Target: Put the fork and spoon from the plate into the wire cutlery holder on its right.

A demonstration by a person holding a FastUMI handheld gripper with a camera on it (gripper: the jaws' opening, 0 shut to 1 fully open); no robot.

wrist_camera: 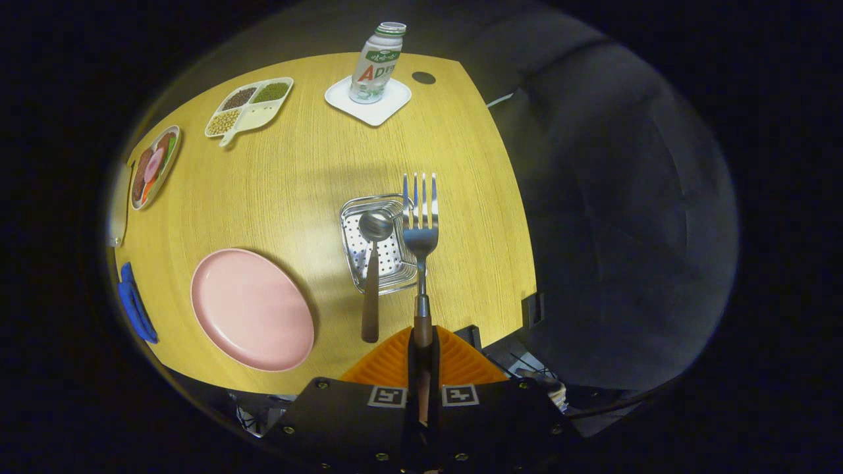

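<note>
My gripper (422,359) is shut on the brown handle of the fork (421,224), whose tines point away from me and hang over the right rim of the metal cutlery holder (385,280). The spoon (373,263) stands in the holder with its bowl inside and its brown handle leaning out over the near rim. To the holder's left lies the pink plate (251,308), bare.
At the far end of the wooden table (309,164) a bottle (376,62) stands on a white coaster (369,100). A divided dish of beans (249,108) and a plate of food (153,166) lie far left. A blue object (135,303) is by the left edge.
</note>
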